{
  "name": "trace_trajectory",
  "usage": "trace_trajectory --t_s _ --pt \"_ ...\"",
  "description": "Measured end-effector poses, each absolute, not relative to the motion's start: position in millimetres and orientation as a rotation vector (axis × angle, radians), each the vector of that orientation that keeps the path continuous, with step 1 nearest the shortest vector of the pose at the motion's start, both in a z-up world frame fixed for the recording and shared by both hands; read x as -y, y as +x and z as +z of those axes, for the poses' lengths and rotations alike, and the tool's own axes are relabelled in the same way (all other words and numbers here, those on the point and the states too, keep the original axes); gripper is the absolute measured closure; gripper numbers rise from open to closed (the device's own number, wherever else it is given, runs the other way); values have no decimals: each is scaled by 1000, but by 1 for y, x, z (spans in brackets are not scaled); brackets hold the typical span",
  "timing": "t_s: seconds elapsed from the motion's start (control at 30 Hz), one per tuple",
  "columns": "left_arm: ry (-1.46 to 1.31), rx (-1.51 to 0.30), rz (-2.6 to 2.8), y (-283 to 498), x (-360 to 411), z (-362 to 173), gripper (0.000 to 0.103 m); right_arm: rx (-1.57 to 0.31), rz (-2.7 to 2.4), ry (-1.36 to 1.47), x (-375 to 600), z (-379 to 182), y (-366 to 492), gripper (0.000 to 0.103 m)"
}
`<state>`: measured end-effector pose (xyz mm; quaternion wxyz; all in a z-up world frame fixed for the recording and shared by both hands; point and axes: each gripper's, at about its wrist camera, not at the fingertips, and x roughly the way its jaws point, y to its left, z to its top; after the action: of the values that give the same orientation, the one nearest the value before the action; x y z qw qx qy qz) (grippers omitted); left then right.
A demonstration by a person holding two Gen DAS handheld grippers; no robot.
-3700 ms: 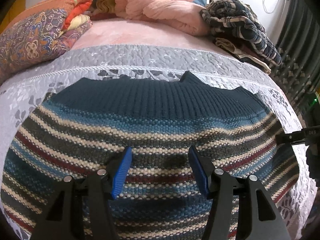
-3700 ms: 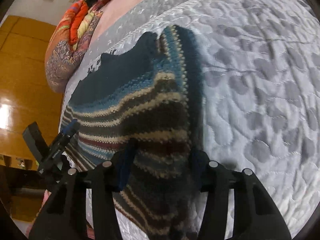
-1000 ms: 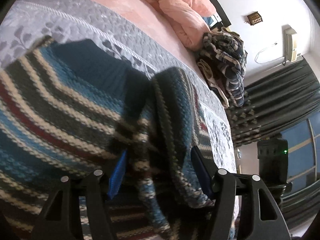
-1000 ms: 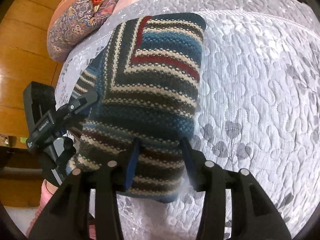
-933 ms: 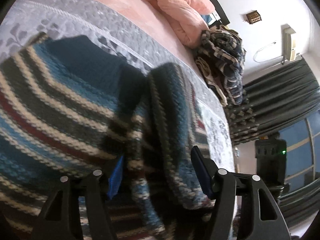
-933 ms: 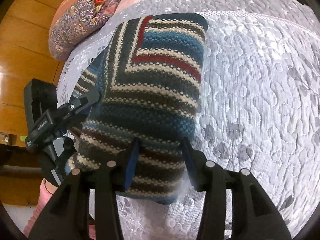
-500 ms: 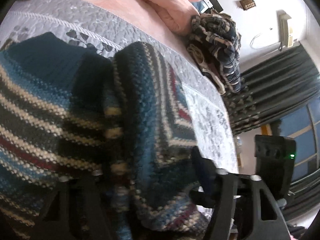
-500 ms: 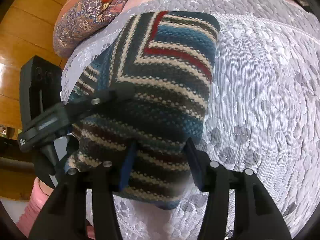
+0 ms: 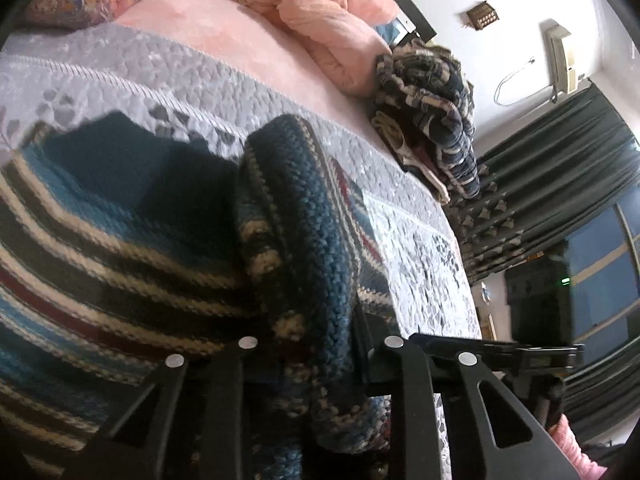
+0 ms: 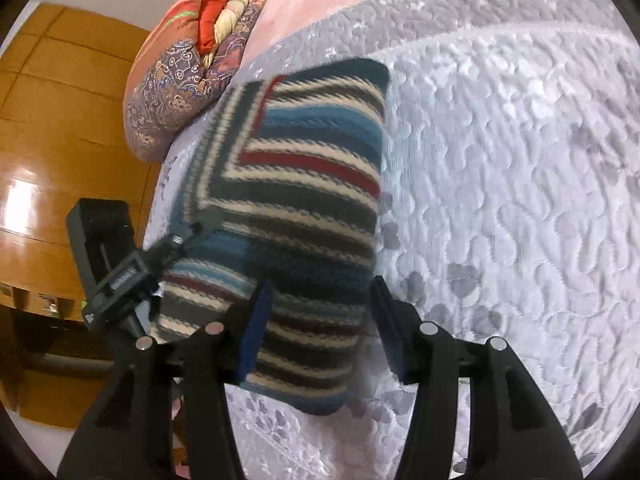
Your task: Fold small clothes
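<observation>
The striped sweater (image 10: 296, 216) lies on the grey quilted bedspread (image 10: 512, 184) of a bed, its right side now turned over onto the middle so that stripes meet at an angle along the new fold. Seconds ago it was spread flat, with the navy ribbed hem showing full width; half a second ago the left hand-held gripper (image 9: 316, 344) stood apart around the bunched knit, and it is now clamped on that thick roll of fabric, lifted above the flat part. The right hand-held gripper (image 10: 320, 328) has its blue pads apart, straddling the near edge of the folded panel without pinching it. Seen from the right wrist, the left tool (image 10: 132, 268) reaches in at the sweater's left edge. The first side fold looks done, and the fresh grip suggests the left side is about to be carried across. A patterned pillow (image 10: 188, 76), pink bedding (image 9: 320, 24) and a heap of dark clothes (image 9: 432, 108) sit well apart at the head of the bed.
</observation>
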<state>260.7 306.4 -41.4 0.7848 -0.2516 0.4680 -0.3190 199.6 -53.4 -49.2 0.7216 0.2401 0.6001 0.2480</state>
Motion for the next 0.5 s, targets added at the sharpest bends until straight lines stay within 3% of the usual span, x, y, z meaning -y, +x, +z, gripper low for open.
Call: trace_trajectory --t_s 0.23,0.5 --pt "-540 -929 -658 264 -361 -17 79 -1339 653 543 23 -57 199 50" --pt "-602 -912 -640 276 -434 -26 79 -1340 751 508 -20 -52 197 47"
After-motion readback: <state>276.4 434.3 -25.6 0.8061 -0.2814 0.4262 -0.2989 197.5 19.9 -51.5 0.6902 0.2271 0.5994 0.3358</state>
